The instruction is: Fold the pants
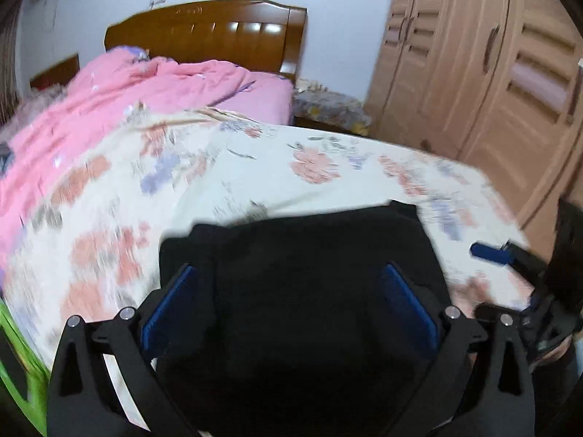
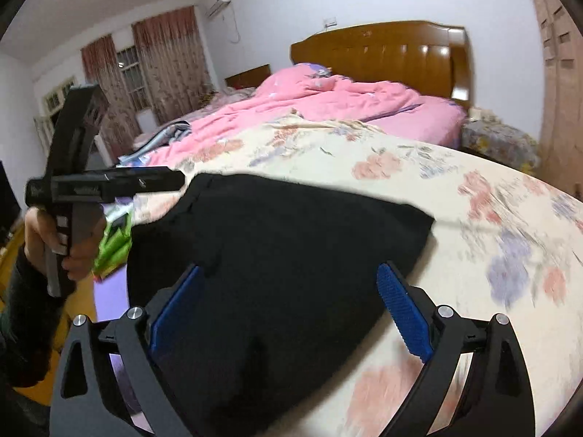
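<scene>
The left gripper [image 1: 288, 302] stands with fingers spread wide and nothing clamped, above the black pants [image 1: 302, 273] lying folded flat on the floral bedspread [image 1: 255, 167]. The right gripper [image 2: 291, 309] is likewise released over the pants, whose right edge leaves bare bedspread toward the wardrobe [image 1: 492, 73].

Pants [image 2: 291, 240] – matt black cloth; headboard [image 2: 386, 54] – glossy wood; bedspread [image 2: 455, 196] – floral cloth.

The black pants [image 1: 309, 273] lie folded flat in a compact rectangle on the floral bedspread [image 1: 328, 174].
</scene>
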Demonstrator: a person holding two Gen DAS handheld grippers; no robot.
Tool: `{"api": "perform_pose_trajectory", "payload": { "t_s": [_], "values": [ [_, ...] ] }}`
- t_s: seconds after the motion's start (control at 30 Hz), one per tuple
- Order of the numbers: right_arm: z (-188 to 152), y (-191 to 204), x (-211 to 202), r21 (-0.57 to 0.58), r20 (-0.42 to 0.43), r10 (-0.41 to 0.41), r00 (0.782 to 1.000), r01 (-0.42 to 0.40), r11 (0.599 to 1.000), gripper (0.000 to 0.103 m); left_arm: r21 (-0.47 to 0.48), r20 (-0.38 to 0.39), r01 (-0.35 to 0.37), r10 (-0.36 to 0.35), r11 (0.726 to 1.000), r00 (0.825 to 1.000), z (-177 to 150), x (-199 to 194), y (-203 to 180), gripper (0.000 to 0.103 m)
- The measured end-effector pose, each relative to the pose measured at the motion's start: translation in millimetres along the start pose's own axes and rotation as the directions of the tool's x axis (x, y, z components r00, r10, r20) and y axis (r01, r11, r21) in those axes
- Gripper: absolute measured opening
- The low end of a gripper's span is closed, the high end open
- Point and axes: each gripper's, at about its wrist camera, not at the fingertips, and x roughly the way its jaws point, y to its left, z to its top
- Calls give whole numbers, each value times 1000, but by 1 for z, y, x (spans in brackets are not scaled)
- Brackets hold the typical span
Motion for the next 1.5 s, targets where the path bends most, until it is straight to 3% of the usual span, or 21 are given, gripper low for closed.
{"api": "perform_pose_trajectory", "payload": {
  "t_s": [0.1,0.17,0.23,0.37,0.47,0.5,0.57,0.63,0.73,0.77,0.83,0.9,1.03,1.1,1.13,1.27,1.4,1.43,1.5],
  "values": [
    [15,-26,35,52,-60,72,996,-69,996,91,-19,-134,-86,82,996,988,6,49,14,101],
    [19,-40,62,49,-147,113,983,-107,993,92,-46,-183,-92,82,995,980,-3,72,25,101],
    [24,-58,71,25,-167,-21,986,25,999,91,-66,-172,-78,66,995,983,-12,76,32,101],
    [37,-71,50,110,-59,56,997,-49,993,91,-77,-162,-64,51,995,985,-14,74,34,101],
    [40,-59,64,42,-118,177,977,-173,984,92,-82,-158,-60,46,995,986,-12,75,34,101],
    [37,-56,74,9,-167,176,970,-177,984,92,-81,-157,-60,47,995,987,-13,75,33,101],
    [38,-65,91,-14,-204,73,976,-78,997,91,-78,-155,-61,48,995,987,-13,75,33,101],
    [46,-77,80,92,-95,97,991,-88,992,89,-74,-152,-64,52,995,987,-14,74,32,101],
    [53,-75,50,158,72,-2,997,-10,987,93,-79,-144,-62,50,995,988,-15,73,33,101],
    [53,-69,44,163,94,46,995,-61,985,93,-79,-142,-62,50,995,989,-15,73,33,101],
    [48,-47,45,120,54,122,991,-128,985,93,-78,-139,-65,54,995,989,-15,73,32,101],
    [40,-22,48,29,-8,135,991,-135,990,93,-77,-135,-65,54,995,989,-15,72,32,101],
    [18,15,59,-121,-115,50,992,-64,991,94,-84,-126,-59,48,995,991,-16,71,33,101],
    [7,20,81,-194,-180,-85,980,49,980,96,-82,-125,-63,52,995,991,-16,72,33,101],
    [0,18,88,-202,-199,-111,974,71,977,99,-79,-125,-67,57,995,990,-16,72,33,101],
    [-3,1,94,-85,-183,-61,981,46,995,99,-73,-121,-75,65,995,990,-17,74,32,101],
    [-1,10,89,-66,-190,-147,971,137,988,98,-82,-118,-74,64,994,991,-17,76,35,101],
    [-1,19,78,-51,-182,-196,964,189,981,98,-90,-121,-96,85,991,989,-18,73,34,101],
    [-4,38,54,-52,-135,-173,976,168,984,98,-103,-88,-160,151,982,985,-22,58,29,101]
  ]
}}
